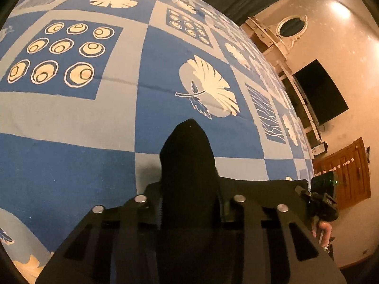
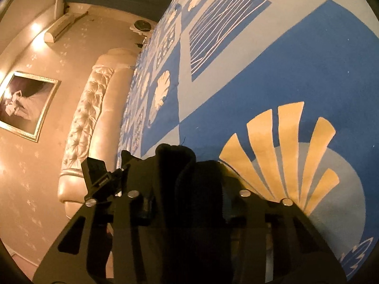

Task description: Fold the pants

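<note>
The pants are black fabric. In the left wrist view a bunched fold of the pants [image 1: 188,165] sticks up from between the jaws of my left gripper [image 1: 189,210], which is shut on it, above the blue patterned bedspread [image 1: 94,118]. In the right wrist view my right gripper [image 2: 189,203] is shut on another bunch of the pants [image 2: 182,172], held over the bedspread [image 2: 284,59]. The rest of the pants is hidden below the grippers. The right gripper [image 1: 324,203] shows at the right edge of the left wrist view; the left gripper [image 2: 101,177] shows at left of the right wrist view.
The bed has a cream tufted headboard [image 2: 87,123] at one end. A framed picture [image 2: 23,104] and an air conditioner [image 2: 61,28] hang on the wall. A dark TV [image 1: 319,92] and a wooden cabinet [image 1: 348,172] stand beyond the bed's far edge.
</note>
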Tool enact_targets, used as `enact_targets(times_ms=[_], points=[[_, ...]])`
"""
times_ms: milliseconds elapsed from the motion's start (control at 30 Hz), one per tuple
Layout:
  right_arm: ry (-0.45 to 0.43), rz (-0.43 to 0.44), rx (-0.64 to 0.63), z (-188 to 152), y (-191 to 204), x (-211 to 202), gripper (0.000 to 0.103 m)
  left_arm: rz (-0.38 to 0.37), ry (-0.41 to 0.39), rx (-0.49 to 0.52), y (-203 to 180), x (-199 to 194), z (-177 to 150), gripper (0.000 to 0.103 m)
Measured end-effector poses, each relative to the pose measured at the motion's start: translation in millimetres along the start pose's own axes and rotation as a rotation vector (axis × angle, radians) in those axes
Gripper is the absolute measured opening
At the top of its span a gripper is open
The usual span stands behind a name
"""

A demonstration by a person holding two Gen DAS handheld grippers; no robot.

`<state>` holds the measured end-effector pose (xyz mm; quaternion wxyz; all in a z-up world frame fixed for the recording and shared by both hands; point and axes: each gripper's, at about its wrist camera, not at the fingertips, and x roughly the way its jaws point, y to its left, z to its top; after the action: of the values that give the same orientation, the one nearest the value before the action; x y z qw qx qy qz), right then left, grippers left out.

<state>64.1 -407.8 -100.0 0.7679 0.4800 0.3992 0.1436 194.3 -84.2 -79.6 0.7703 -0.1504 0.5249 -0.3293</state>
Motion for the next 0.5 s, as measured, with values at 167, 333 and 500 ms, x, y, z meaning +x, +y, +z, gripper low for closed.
enact_targets(times_ms=[167,333,500], points=[[-0.022,0.014,0.012,0,2,2,0.034,0.055,-0.019,0.015,-4,-2,1,0.029],[-0.027,0.019,0.014,3,6,9,0.034,0.105,-0.054,0.061,-12,-6,3,0.029],[-0.021,0.031,0.013,7,14,24,0.034,0.119,-0.075,0.055,-6,-16,8,0.029]])
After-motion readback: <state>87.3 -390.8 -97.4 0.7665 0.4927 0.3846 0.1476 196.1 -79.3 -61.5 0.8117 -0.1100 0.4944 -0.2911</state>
